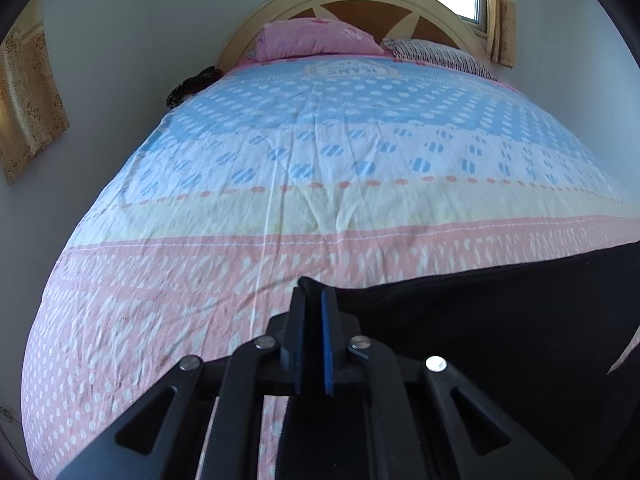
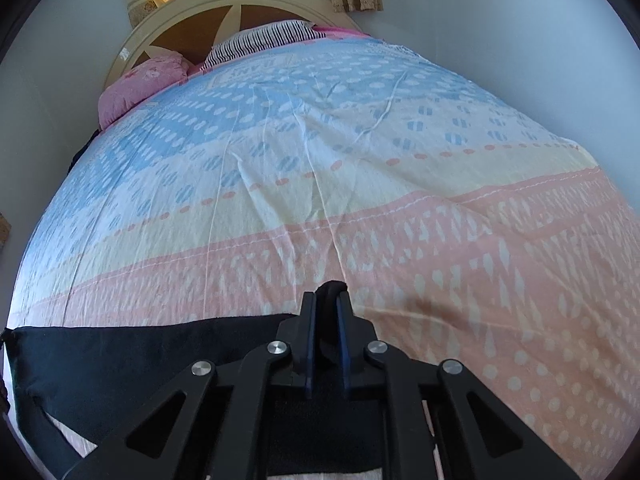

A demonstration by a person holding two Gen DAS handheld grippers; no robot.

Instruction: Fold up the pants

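Early stage: the left gripper (image 1: 312, 300) and right gripper (image 2: 326, 304) each pinch an edge of the black pants (image 1: 500, 320), stretched between them above the near end of the bed (image 1: 320, 200). No fold shows yet.

Left gripper (image 1: 313, 300) jaws tight on black pants (image 1: 500, 312) above bed (image 1: 280, 184).

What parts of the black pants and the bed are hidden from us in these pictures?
- Black pants: in the left wrist view the right edge cuts them off, and the left claw covers the pinched corner.
- In the right wrist view, the right claw and its linkage hide the pants' lower part.
- Legs or waistband: cannot tell.
- Dark item beside the bed: too small to identify.
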